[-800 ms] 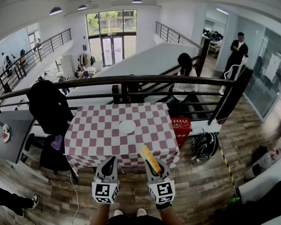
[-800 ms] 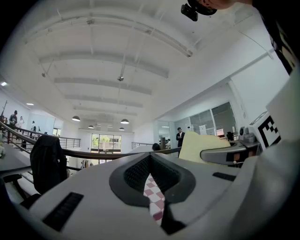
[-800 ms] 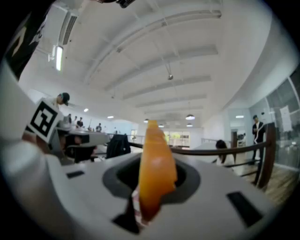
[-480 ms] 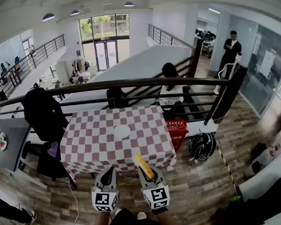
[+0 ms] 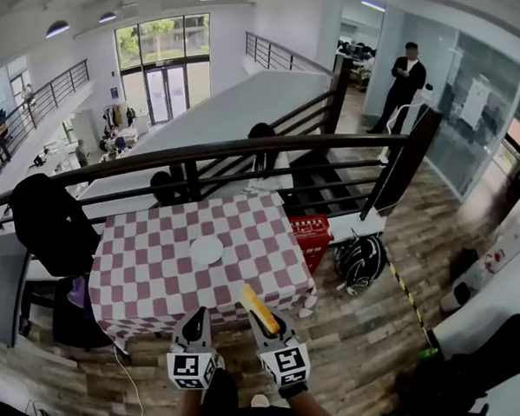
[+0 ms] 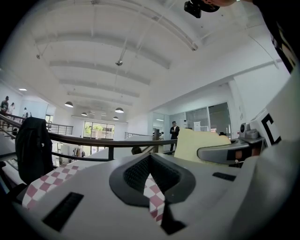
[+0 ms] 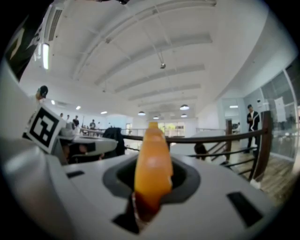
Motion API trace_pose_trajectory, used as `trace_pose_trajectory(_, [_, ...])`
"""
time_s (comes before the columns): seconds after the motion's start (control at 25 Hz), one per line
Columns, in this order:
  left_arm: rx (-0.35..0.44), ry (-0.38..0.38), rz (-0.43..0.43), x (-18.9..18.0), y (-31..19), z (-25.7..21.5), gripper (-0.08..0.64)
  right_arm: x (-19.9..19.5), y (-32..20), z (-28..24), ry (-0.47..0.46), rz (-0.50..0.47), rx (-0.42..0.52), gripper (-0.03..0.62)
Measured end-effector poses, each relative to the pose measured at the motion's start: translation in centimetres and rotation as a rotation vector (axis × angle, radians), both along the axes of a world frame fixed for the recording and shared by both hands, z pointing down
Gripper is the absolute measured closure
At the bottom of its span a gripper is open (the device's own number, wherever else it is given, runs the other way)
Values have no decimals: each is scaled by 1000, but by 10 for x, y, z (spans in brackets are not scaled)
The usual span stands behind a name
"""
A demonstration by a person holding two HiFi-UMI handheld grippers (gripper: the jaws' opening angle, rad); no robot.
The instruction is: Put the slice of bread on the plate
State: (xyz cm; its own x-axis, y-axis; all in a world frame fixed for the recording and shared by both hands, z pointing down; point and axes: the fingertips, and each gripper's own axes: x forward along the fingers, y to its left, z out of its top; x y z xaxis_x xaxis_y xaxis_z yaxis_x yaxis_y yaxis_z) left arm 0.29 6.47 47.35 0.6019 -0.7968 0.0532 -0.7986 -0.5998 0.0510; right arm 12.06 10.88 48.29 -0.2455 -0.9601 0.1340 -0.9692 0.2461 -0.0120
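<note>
A small white plate (image 5: pixel 206 250) lies near the middle of the red-and-white checkered table (image 5: pixel 144 271). My right gripper (image 5: pixel 264 321) is shut on the slice of bread (image 5: pixel 260 309), held on edge just off the table's near edge. In the right gripper view the bread's orange crust (image 7: pixel 152 171) stands upright between the jaws of the right gripper (image 7: pixel 149 187). My left gripper (image 5: pixel 194 319) hangs beside it on the left, shut and holding nothing. In the left gripper view the bread's pale face (image 6: pixel 199 143) shows to the right of the left gripper (image 6: pixel 151 177).
A dark railing (image 5: pixel 246 145) runs behind the table. A chair draped with a black jacket (image 5: pixel 46 222) stands at the left. A red crate (image 5: pixel 309 233) and a black helmet (image 5: pixel 359 257) lie on the floor to the right. A person (image 5: pixel 404 76) stands far back.
The head view has swung, so the table and plate sit further left and lower in it. Both grippers stay side by side at the table's near edge, the bread still gripped.
</note>
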Motion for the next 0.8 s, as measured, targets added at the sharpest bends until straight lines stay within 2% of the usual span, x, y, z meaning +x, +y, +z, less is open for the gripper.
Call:
trace_pose_trajectory(0.28, [13, 22, 101, 8, -93, -4, 541, 14, -86, -4, 41, 108, -11, 486])
trace_pose_trajectory(0.48, [15, 37, 107, -10, -158, -1, 541, -6, -149, -9, 54, 112, 2, 486])
trace_pose_trajectory(0.64, [26, 17, 112, -29, -190, 3, 541, -35, -176, -3, 48, 79, -12, 486])
trace_pose_trajectory(0.8, [-28, 17, 110, -40, -209, 26, 541, -48, -188, 20, 53, 75, -73, 486])
